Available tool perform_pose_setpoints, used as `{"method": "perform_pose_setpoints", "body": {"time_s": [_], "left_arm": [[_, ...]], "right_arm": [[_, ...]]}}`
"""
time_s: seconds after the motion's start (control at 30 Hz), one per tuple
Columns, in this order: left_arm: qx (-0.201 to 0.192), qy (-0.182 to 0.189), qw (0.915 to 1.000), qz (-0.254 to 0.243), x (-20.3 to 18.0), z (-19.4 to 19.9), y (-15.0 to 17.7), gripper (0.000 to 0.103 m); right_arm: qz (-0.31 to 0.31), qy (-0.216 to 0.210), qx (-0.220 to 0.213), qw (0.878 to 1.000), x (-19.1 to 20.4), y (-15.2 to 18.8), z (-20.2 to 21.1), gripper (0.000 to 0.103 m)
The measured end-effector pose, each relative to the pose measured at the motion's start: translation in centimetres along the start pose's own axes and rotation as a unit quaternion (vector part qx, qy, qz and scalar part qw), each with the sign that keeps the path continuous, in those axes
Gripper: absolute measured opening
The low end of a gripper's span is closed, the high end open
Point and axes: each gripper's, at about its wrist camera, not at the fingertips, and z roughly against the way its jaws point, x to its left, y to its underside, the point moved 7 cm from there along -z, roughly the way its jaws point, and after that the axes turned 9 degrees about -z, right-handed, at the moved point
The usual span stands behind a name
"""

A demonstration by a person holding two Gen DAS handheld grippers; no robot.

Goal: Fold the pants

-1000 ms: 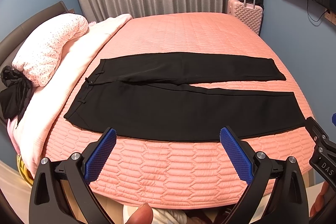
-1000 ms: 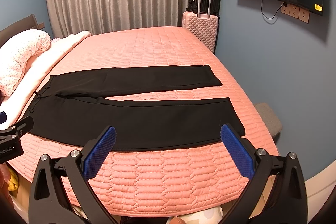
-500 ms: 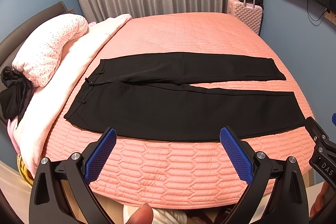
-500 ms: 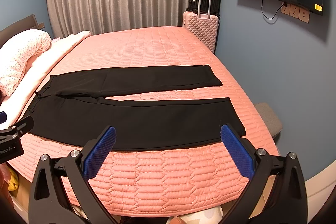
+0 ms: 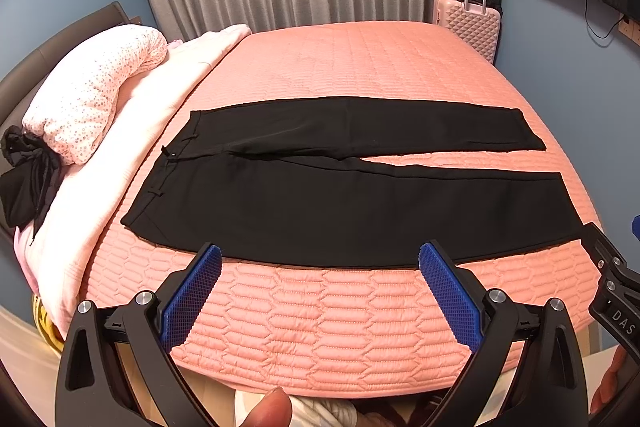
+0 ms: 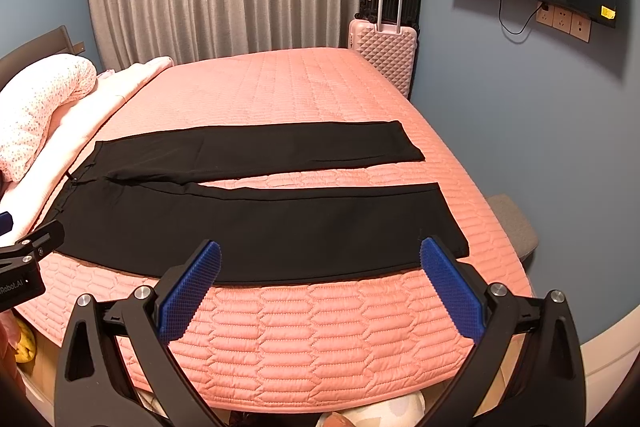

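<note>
Left wrist view showed the black pants (image 5: 348,203) spread flat across the pink quilted bedspread (image 5: 344,67), waistband toward the pillow (image 5: 92,95), legs parted in a narrow V. The left gripper (image 5: 320,267) and the right gripper (image 6: 320,267) both hovered short of the near leg, jaws wide apart and empty. The fabric looked thin, limp and light, likely to sag and slide on the quilt. Pinching the near leg's outer edge, one gripper near the waistband and the other near the hem, seemed the safest hold.

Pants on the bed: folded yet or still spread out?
Spread out. The pants lie flat on the bed, both legs apart, side by side, no fold showing.
</note>
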Motion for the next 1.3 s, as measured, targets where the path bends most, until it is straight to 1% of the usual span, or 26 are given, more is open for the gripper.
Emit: {"method": "perform_pose_setpoints", "body": {"time_s": [0.13, 0.17, 0.23, 0.3, 0.33, 0.43, 0.47, 0.5, 0.53, 0.57, 0.63, 0.67, 0.7, 0.77, 0.8, 0.83, 0.87, 0.9, 0.93, 1.0, 1.03, 1.07, 1.13, 1.2, 1.23, 1.3], "left_arm": [[0.009, 0.007, 0.9999, -0.006, 0.0, -0.6, 0.4, 0.098], [0.004, 0.012, 0.9999, -0.003, -0.1, -0.9, 0.4, 0.098], [0.007, 0.016, 0.9998, -0.008, -0.2, -1.5, 0.6, 0.098], [0.009, 0.022, 0.9996, -0.013, -0.2, -2.2, 0.7, 0.098], [0.011, 0.026, 0.9995, -0.013, -0.2, -2.8, 0.8, 0.098], [0.018, 0.021, 0.9994, -0.021, 0.4, -5.0, 0.7, 0.098], [0.027, 0.026, 0.9991, -0.018, 0.9, -6.5, 0.6, 0.098], [0.024, 0.031, 0.9992, -0.010, 1.2, -7.5, 0.3, 0.098], [0.036, 0.043, 0.9984, 0.005, 2.0, -9.4, 0.0, 0.098], [0.046, 0.066, 0.9963, 0.031, 2.3, -10.8, -0.2, 0.098], [0.059, 0.110, 0.9890, 0.080, 3.5, -13.9, -0.9, 0.098], [0.069, 0.119, 0.9849, 0.106, 4.8, -16.0, -1.5, 0.098], [0.076, 0.127, 0.9792, 0.139, 6.2, -18.2, -2.1, 0.098], [0.068, 0.145, 0.9667, 0.200, 8.4, -21.3, -3.2, 0.098], [0.062, 0.156, 0.9589, 0.229, 9.3, -22.6, -3.7, 0.098], [0.051, 0.152, 0.9548, 0.251, 10.7, -24.1, -4.4, 0.098], [0.048, 0.159, 0.9469, 0.275, 11.3, -25.1, -4.8, 0.097], [0.044, 0.171, 0.9362, 0.304, 11.9, -26.2, -5.2, 0.097], [0.037, 0.172, 0.9298, 0.323, 12.8, -27.3, -5.7, 0.097], [0.034, 0.157, 0.9232, 0.349, 14.0, -29.2, -6.2, 0.097], [0.037, 0.145, 0.9232, 0.354, 14.4, -30.1, -6.6, 0.097], [0.039, 0.136, 0.9267, 0.348, 14.5, -30.8, -6.5, 0.097], [0.035, 0.129, 0.9341, 0.331, 14.0, -32.1, -7.4, 0.097], [0.037, 0.121, 0.9422, 0.310, 13.0, -32.9, -7.2, 0.097], [0.031, 0.122, 0.9445, 0.303, 12.8, -33.5, -7.8, 0.097], [0.012, 0.132, 0.9431, 0.305, 12.8, -34.4, -8.9, 0.097]], "right_arm": [[0.000, -0.001, 0.007, 1.000, -0.1, 0.2, -0.7, 0.098], [0.000, -0.002, 0.010, 1.000, -0.1, 0.3, -0.9, 0.098], [0.003, -0.007, 0.016, 1.000, -0.1, 0.5, -1.6, 0.098], [0.010, -0.021, 0.025, 0.999, 0.1, 0.6, -2.6, 0.098], [0.018, -0.035, 0.034, 0.999, 0.2, 0.6, -3.4, 0.098], [0.034, -0.070, 0.052, 0.996, 0.4, 0.3, -5.7, 0.098], [0.042, -0.079, 0.060, 0.994, 0.1, -0.2, -7.2, 0.098], [0.049, -0.083, 0.065, 0.993, -0.1, -0.6, -8.4, 0.098], [0.057, -0.084, 0.070, 0.992, -0.5, -1.2, -9.7, 0.098], [0.066, -0.084, 0.075, 0.991, -0.9, -2.1, -11.5, 0.098], [0.090, -0.081, 0.086, 0.989, -2.0, -4.0, -15.6, 0.098], [0.098, -0.074, 0.089, 0.988, -2.5, -4.8, -17.4, 0.098], [0.105, -0.072, 0.096, 0.987, -3.1, -5.6, -19.4, 0.098], [0.101, -0.071, 0.118, 0.985, -4.8, -7.6, -24.4, 0.098], [0.093, -0.072, 0.133, 0.984, -5.8, -8.8, -27.1, 0.098], [0.078, -0.068, 0.143, 0.984, -7.1, -10.0, -29.9, 0.098], [0.067, -0.067, 0.150, 0.984, -8.0, -10.8, -31.8, 0.098], [0.051, -0.068, 0.160, 0.983, -9.0, -11.9, -34.1, 0.098], [0.033, -0.065, 0.167, 0.983, -10.4, -13.3, -37.0, 0.098], [0.013, -0.062, 0.177, 0.982, -12.3, -14.9, -40.6, 0.098], [0.003, -0.065, 0.182, 0.981, -13.2, -16.0, -42.8, 0.098], [-0.002, -0.067, 0.189, 0.980, -13.7, -16.7, -44.4, 0.098], [0.005, -0.069, 0.202, 0.977, -14.4, -17.8, -47.3, 0.098], [0.016, -0.071, 0.207, 0.976, -14.7, -18.6, -49.3, 0.098], [0.018, -0.074, 0.214, 0.974, -15.0, -18.8, -50.4, 0.098], [0.023, -0.077, 0.233, 0.969, -15.2, -18.8, -52.4, 0.098]]}}
